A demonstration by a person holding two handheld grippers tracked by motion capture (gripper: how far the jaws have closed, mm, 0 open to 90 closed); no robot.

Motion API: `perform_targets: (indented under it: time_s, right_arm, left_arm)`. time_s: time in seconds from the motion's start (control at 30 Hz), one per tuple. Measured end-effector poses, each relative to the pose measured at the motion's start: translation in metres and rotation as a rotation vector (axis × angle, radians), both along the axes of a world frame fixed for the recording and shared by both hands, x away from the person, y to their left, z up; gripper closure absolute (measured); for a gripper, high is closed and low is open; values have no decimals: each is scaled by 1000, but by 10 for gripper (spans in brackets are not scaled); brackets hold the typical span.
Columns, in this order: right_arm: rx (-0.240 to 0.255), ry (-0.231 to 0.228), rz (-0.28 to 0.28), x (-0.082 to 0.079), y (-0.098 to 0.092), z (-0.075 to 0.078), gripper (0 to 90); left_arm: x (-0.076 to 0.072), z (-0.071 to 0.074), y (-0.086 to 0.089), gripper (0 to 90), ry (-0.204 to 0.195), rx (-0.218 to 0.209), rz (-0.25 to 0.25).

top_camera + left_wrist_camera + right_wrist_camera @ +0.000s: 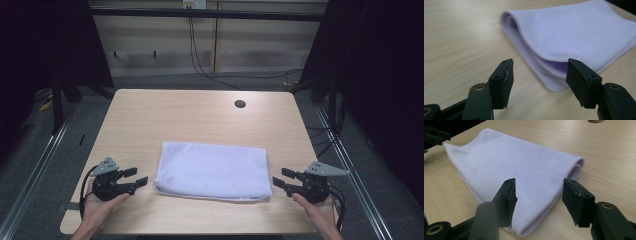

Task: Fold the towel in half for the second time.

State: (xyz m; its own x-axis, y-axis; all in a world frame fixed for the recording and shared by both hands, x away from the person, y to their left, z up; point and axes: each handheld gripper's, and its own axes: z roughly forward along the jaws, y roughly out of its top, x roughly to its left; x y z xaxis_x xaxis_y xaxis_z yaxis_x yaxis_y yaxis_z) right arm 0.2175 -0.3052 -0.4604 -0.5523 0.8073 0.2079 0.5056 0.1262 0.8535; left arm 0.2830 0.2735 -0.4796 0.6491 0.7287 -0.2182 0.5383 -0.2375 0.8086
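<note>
Towel [212, 171] lies folded between two gaping tongs.

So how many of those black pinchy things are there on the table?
2. The left hand-held gripper sits just off the left end of the folded white towel, and the right hand-held gripper just off its right end. Both have their jaws open, and neither touches the towel.

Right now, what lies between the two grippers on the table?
The folded lavender towel lies flat between the left gripper and right gripper in the high view, with a strip of bare table at each end.
</note>
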Motion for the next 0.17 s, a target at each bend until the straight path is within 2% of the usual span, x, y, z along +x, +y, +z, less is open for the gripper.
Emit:
perform_targets:
  time_s: [0.07, 0.13, 0.17]
  right_arm:
    - [-10, 2, -33, 0, -8, -6, 406]
    - [-15, 11, -63, 1, -14, -8, 364]
    - [-17, 13, -86, 1, -16, -8, 347]
  left_arm:
    - [3, -1, 8, 372, -26, 8, 85]
    - [7, -1, 13, 344, -6, -47, 95]
    - [7, -2, 14, 342, -3, -41, 99]
